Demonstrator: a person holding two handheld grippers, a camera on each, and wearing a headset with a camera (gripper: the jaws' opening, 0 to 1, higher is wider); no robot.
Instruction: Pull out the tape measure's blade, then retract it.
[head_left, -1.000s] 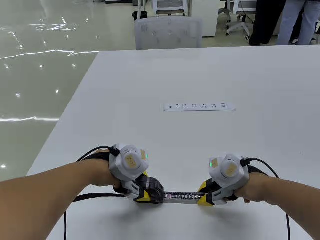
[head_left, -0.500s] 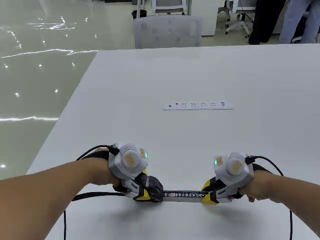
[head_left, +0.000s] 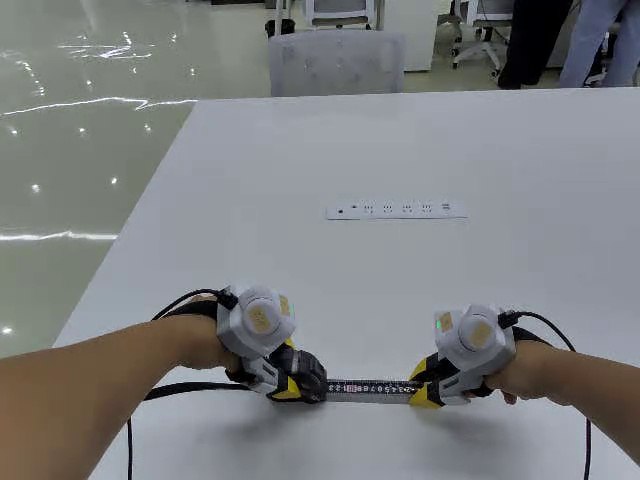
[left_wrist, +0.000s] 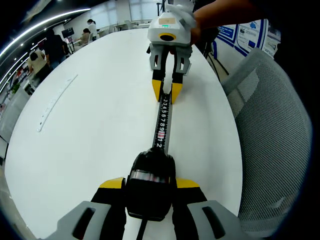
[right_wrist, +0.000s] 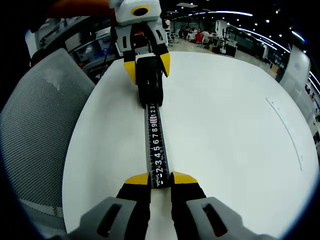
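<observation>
A black tape measure case (head_left: 304, 378) (left_wrist: 149, 182) (right_wrist: 149, 76) rests on the white table (head_left: 400, 150) near its front edge. My left gripper (head_left: 285, 385) (left_wrist: 149, 189) is shut on the case. The numbered blade (head_left: 368, 388) (left_wrist: 162, 124) (right_wrist: 155, 150) runs flat along the table from the case to my right gripper (head_left: 424, 390) (right_wrist: 160, 179), which is shut on the blade's end. In the left gripper view the right gripper (left_wrist: 166, 91) faces me at the far end of the blade. The left gripper (right_wrist: 147, 62) holds the case in the right gripper view.
A white power strip (head_left: 396, 211) lies across the middle of the table. A grey mesh chair (head_left: 336, 62) stands at the far edge, and another mesh chair (left_wrist: 270, 130) sits close behind the front edge. Black cables (head_left: 180, 392) trail from both grippers. People stand at the far right.
My right gripper has moved to the right with the blade's end, so more blade shows between the grippers. The left gripper and the case have stayed put.
</observation>
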